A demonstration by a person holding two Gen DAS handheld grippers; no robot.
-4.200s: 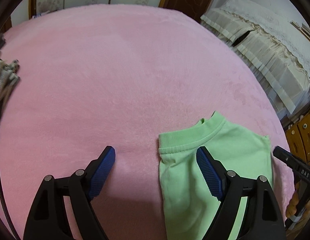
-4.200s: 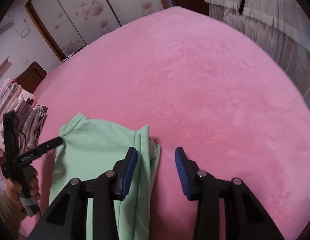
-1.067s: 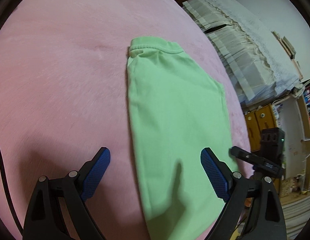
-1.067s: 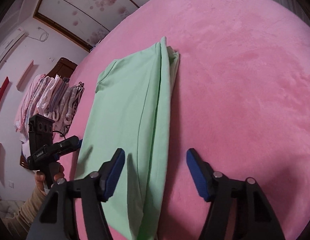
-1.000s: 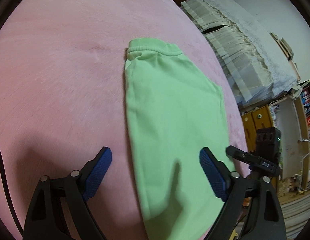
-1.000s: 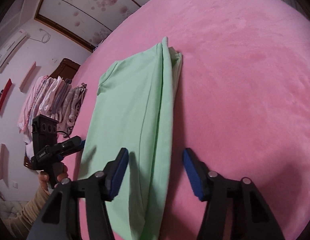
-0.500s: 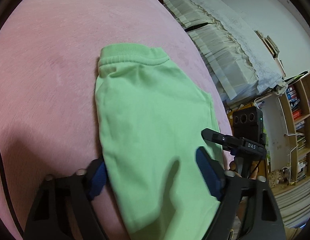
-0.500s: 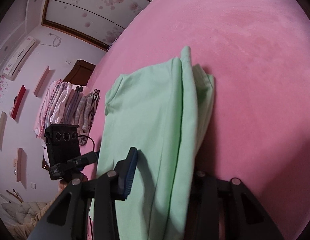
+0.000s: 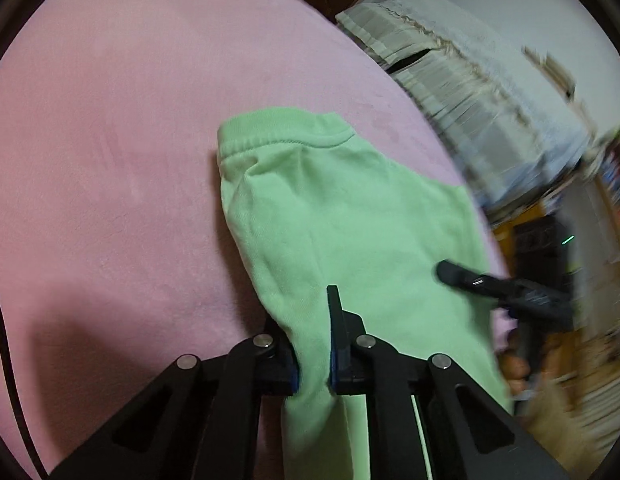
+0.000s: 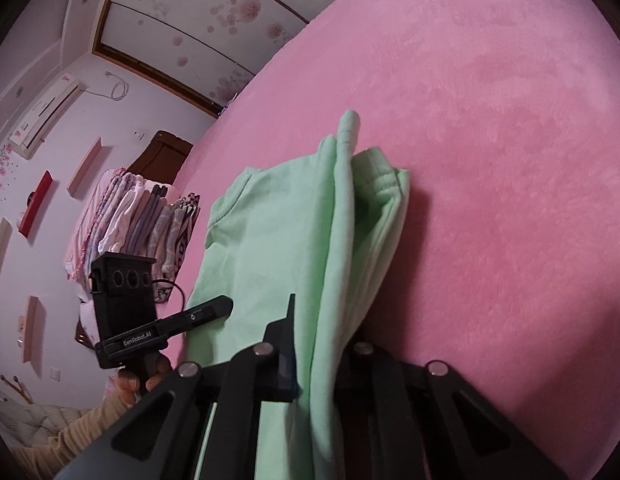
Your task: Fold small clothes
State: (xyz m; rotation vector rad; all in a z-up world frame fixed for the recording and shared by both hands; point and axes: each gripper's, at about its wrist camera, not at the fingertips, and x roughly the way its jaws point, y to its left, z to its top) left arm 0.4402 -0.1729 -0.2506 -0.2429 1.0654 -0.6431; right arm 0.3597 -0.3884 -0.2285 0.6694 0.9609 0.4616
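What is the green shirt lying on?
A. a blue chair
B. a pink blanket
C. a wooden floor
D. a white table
B: the green shirt lies spread on the pink blanket, which shows all around it in both views.
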